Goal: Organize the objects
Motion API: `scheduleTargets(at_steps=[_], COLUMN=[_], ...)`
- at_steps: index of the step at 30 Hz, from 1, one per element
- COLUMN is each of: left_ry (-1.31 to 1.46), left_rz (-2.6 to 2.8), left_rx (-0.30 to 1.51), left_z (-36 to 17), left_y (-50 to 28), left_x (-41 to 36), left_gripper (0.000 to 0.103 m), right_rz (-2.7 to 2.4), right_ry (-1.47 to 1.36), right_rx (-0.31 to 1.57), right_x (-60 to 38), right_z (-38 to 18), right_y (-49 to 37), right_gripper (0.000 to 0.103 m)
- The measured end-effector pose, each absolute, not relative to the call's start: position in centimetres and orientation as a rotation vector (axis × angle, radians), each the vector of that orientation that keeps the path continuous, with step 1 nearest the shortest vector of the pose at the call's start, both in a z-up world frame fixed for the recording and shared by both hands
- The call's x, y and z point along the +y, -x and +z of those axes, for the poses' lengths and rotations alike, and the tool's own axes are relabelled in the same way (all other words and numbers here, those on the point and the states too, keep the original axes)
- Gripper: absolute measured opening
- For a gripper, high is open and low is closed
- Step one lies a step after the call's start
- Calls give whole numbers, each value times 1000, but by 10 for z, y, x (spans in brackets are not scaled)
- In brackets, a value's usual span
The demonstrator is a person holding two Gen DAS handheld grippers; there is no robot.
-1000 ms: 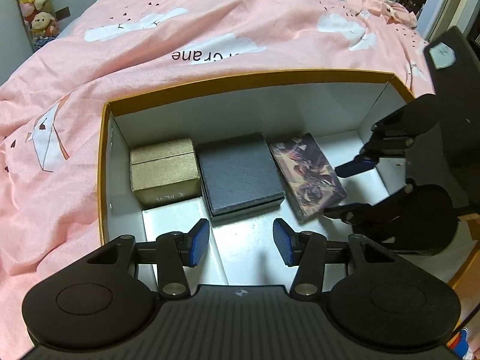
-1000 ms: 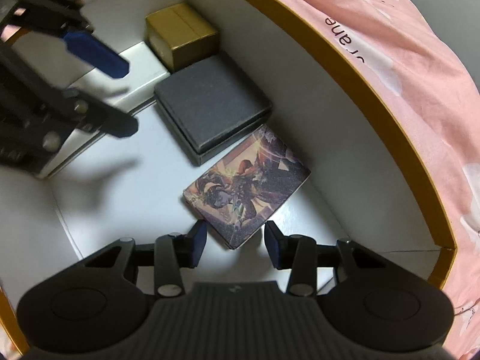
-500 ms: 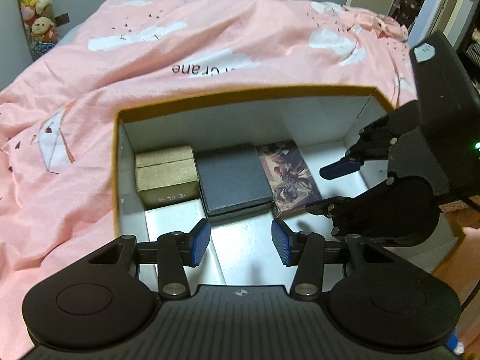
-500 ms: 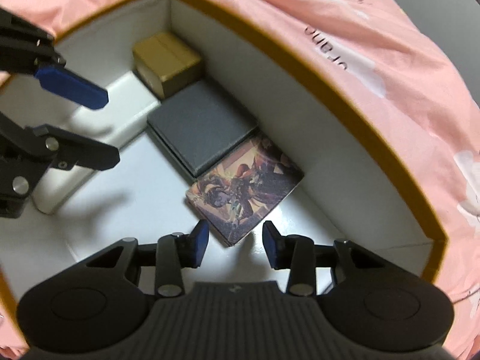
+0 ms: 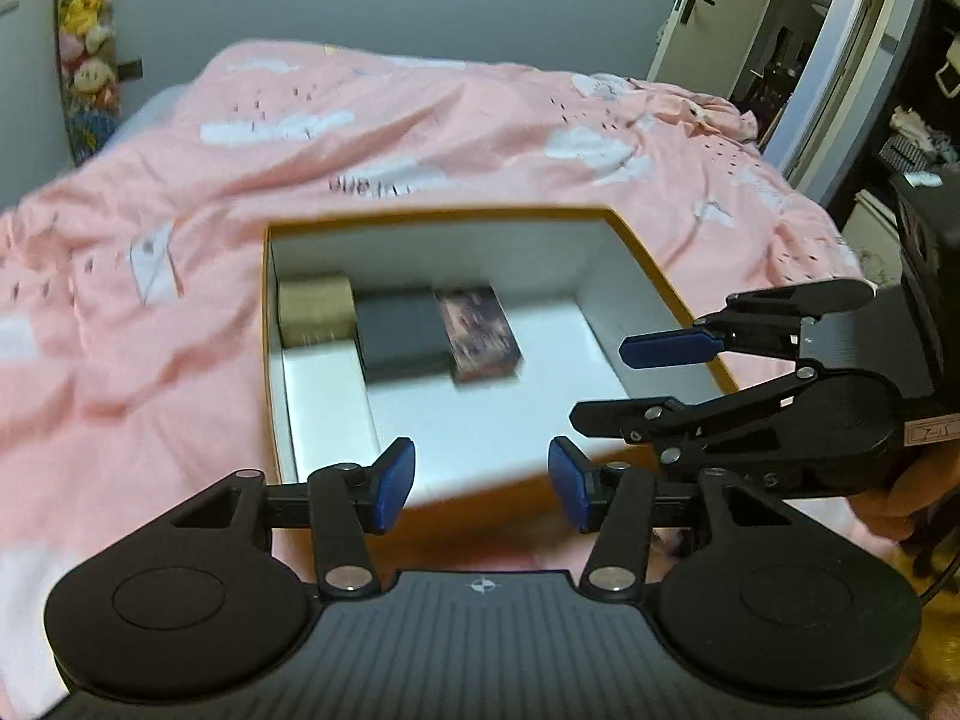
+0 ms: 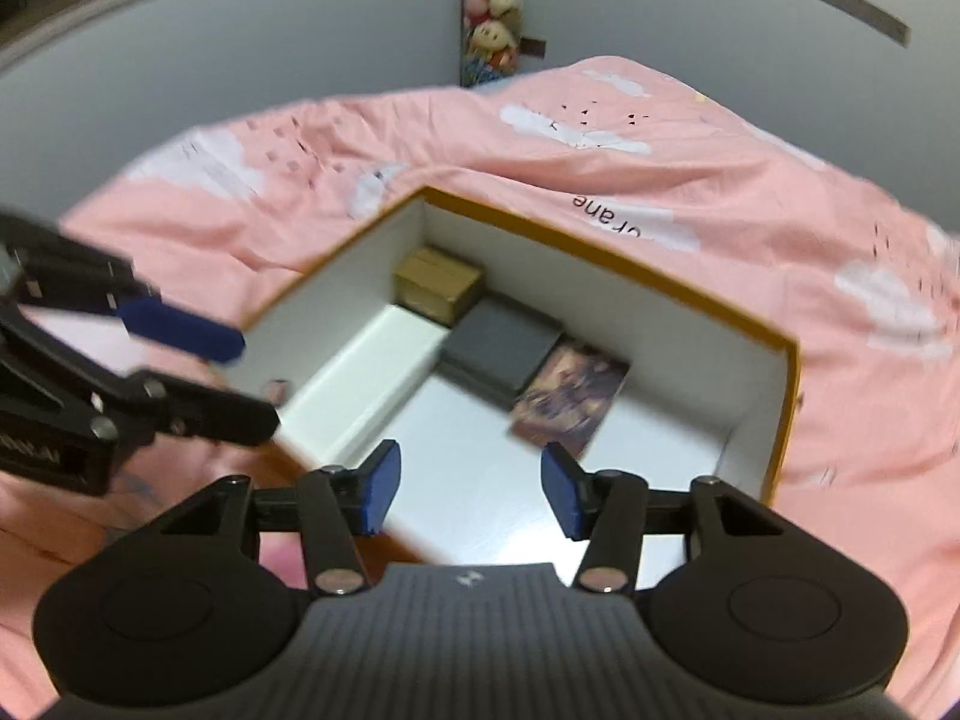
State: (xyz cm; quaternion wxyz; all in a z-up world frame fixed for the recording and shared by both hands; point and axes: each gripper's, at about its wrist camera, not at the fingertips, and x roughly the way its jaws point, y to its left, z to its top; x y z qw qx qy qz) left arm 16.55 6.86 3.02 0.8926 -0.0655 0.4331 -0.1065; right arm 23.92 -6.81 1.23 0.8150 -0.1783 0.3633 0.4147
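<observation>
An open box with an orange rim (image 5: 438, 215) (image 6: 606, 258) and white inside lies on the pink bedcover. Along its far wall sit a gold box (image 5: 315, 309) (image 6: 438, 283), a dark grey box (image 5: 399, 336) (image 6: 504, 348) and a picture-printed card box (image 5: 480, 333) (image 6: 570, 399), side by side. My left gripper (image 5: 480, 483) is open and empty above the box's near edge. My right gripper (image 6: 468, 489) is open and empty above the near edge too; it also shows in the left wrist view (image 5: 630, 381), at the box's right side.
The pink bedcover (image 5: 180, 252) surrounds the box. Plush toys (image 5: 87, 42) hang on the far wall. An open doorway (image 5: 798, 60) is at the back right. The left gripper's fingers (image 6: 180, 330) reach in from the left of the right wrist view.
Both grippers have pulled up and back out of the box, which now looks smaller and farther. The three items inside have not moved. Both grippers stay open.
</observation>
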Motion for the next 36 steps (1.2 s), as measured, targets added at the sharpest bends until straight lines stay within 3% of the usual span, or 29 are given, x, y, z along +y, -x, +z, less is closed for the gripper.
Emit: scheduleTargets(at_steps=[9,15,26,32,36], left_ry=[317,258,95,85,79], left_rz=[-173,-152,-156,-136,-145], left_rx=[1156,1256,1274,1217,1198], left_z=[-38,-67,-75,-65,-60], left_y=[-110,-85,-60,-48,-42], left_x=[70,59,43,48,51], left_gripper=[63,62,61,50,50], right_rz=[876,897,913,913,899], right_ry=[199,184,160,177,171], right_rx=[882,971,1195,1256,1288], right_x=[-101,-109,-103,-98,-95], right_z=[-25,-42,-85,-94,-101], right_y=[-161,-119,-92,-91,-93], right_gripper=[53,48,50,56,60])
